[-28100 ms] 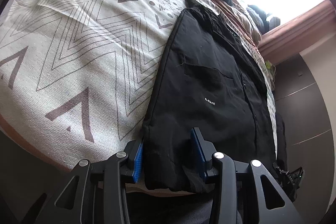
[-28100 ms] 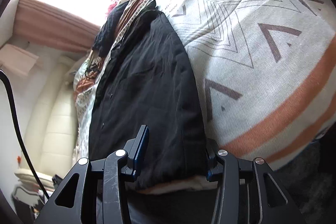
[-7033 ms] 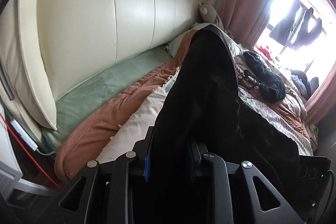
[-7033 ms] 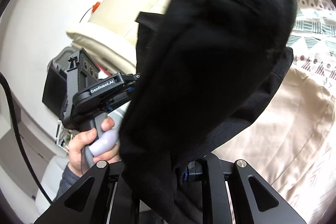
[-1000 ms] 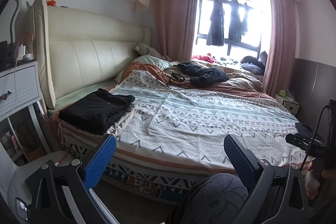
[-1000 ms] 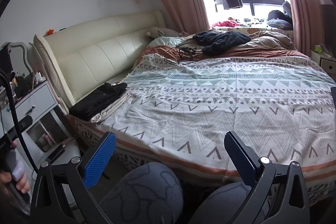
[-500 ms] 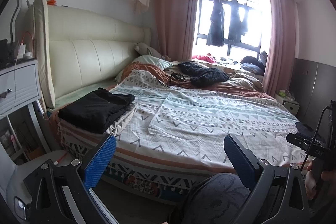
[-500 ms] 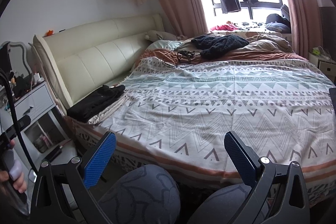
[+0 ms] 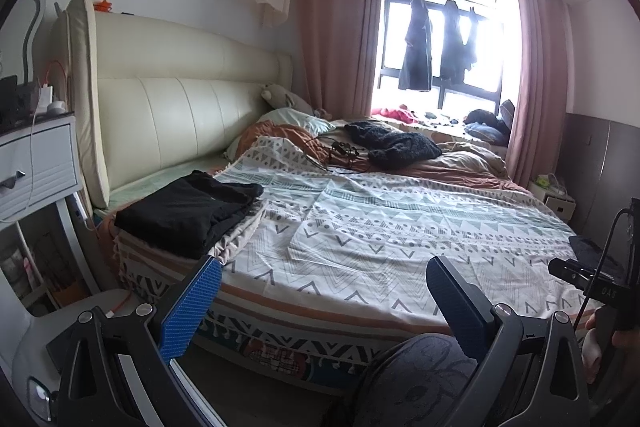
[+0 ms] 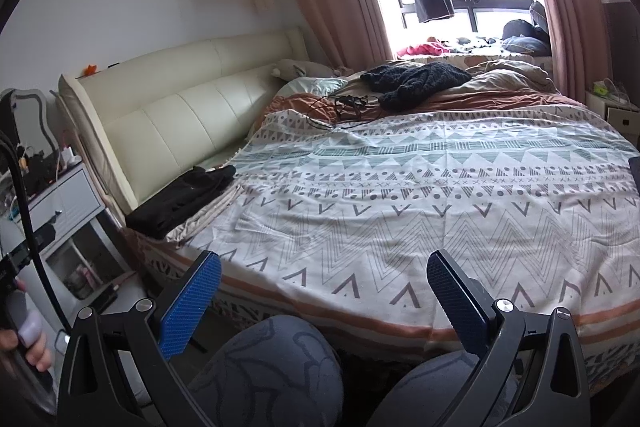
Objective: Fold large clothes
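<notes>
A folded black garment lies on the bed's near left corner by the headboard; it also shows in the right wrist view. My left gripper is open and empty, held back from the bed above the person's knee. My right gripper is open and empty, also back from the bed's front edge. A dark knitted garment lies loose at the far side of the bed, also in the right wrist view.
The bed has a patterned cover and a cream headboard. A white nightstand stands at left. Black cables lie near the pillows. Dark coats hang at the window. The person's knees are below the grippers.
Almost nothing has moved. Both grippers stay open and empty, and the right wrist view has shifted slightly.
</notes>
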### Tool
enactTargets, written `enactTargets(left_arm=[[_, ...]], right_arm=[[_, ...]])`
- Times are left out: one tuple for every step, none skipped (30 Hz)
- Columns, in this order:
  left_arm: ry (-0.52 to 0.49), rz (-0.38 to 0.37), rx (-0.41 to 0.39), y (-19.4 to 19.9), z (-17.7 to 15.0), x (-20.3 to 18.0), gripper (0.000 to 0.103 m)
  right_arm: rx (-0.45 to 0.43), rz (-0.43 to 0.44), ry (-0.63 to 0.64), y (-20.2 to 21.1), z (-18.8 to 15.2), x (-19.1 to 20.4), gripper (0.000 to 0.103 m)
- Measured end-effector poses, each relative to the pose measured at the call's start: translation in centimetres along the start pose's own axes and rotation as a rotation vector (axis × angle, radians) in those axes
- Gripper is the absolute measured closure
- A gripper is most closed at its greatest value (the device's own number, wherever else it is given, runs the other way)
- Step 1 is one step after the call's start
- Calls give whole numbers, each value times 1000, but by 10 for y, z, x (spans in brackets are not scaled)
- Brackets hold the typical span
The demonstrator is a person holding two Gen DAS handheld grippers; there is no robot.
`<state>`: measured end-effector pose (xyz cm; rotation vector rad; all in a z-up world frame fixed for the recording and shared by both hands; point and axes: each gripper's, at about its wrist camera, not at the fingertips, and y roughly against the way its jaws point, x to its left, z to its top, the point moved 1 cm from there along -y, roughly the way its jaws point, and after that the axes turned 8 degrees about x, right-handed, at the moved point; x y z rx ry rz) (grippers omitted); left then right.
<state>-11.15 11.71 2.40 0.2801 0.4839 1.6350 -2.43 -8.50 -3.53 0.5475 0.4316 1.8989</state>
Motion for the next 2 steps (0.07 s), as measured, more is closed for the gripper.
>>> enactTargets(left_arm=[[0,1,-2,0,-1,1,0],[-1,1,-3,0,-1,1,0]], right_arm=[[1,0,-2,-1,0,0,0],[2,0,-5,-1,-1,-1,0]])
